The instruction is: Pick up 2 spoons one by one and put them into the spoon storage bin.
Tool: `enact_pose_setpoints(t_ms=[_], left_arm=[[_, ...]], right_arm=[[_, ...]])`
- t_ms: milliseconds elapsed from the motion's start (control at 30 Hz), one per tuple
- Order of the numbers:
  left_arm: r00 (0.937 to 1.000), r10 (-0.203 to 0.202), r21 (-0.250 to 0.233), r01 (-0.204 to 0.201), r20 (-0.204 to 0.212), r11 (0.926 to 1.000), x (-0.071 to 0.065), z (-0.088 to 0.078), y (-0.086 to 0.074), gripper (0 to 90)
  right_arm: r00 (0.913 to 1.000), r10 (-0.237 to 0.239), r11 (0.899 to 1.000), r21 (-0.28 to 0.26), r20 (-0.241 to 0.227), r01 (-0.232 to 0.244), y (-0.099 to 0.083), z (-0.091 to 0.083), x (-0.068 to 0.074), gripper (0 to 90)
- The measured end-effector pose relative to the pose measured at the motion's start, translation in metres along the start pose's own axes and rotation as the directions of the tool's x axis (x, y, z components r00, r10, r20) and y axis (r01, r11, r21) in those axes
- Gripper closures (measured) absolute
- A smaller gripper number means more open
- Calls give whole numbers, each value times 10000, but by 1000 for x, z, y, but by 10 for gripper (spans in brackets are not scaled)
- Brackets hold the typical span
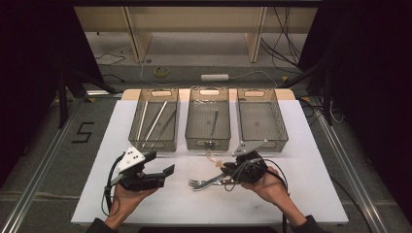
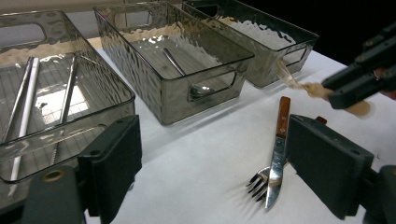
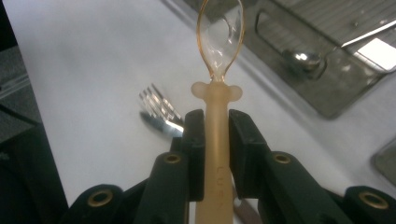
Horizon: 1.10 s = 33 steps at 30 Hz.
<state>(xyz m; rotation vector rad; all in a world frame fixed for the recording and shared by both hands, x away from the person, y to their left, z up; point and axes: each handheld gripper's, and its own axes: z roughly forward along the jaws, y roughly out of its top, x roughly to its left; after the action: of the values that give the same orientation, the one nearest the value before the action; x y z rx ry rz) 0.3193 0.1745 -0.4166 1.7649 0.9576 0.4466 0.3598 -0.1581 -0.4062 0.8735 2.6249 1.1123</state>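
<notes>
My right gripper (image 1: 227, 167) is shut on the handle of a translucent amber plastic spoon (image 1: 212, 156), held a little above the table in front of the middle bin. In the right gripper view the jaws (image 3: 216, 122) clamp the spoon (image 3: 219, 37) by its handle, bowl pointing away. A metal fork (image 1: 197, 184) and a wooden-handled knife (image 2: 282, 116) lie together on the white table below it. My left gripper (image 1: 160, 163) rests at the front left, open, with nothing between its jaws (image 2: 219, 172).
Three clear grey bins stand in a row at the back: the left bin (image 1: 154, 144) holds long sticks, the middle bin (image 1: 208, 143) a metal spoon (image 3: 303, 58), and the right bin (image 1: 277, 141) looks empty. The white table (image 1: 311, 194) ends close behind the bins.
</notes>
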Motion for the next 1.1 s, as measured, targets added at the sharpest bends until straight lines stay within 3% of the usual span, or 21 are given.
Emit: enact_pose_setpoints(t_ms=[600,900,1100], left_arm=[[10000,25,-127,-25,-32,9999,0,-1,0,185],[10000,52,-214,-53,-77,9998,0,-2,0,185],[9999,87,-248,-88,-75,9997,-1,-2,0,185]], right_arm=[[9976,503,9952,-868,483,-460,69,3,-42,782],[9927,894,9922,-946,808,-817,93,20,-63,782],[9844,1368,9877,-908,1105,-1270,103,35,-75,781]])
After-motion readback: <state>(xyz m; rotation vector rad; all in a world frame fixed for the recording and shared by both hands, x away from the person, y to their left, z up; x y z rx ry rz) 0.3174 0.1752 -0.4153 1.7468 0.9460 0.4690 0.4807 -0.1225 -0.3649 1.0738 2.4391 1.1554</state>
